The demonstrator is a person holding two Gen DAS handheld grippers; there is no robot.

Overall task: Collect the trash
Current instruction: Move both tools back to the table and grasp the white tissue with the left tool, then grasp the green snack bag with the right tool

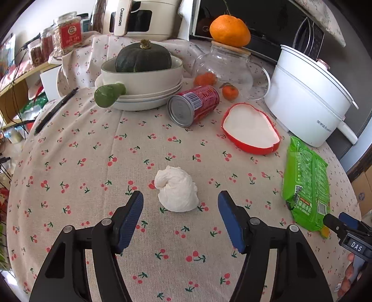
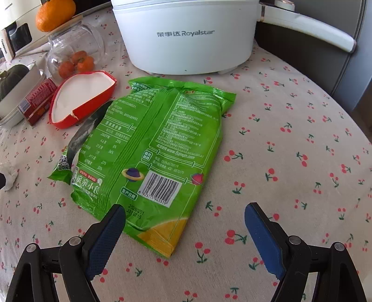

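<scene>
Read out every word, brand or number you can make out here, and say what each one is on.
"Royalstar": white electric pot.
"CHANGHONG": white appliance at the back.
"DAS": right gripper.
"20260201", "J310F15", "www.fjqinqin.com": green snack bag.
Bag's fine print, red can and jar label: too small to read.
</scene>
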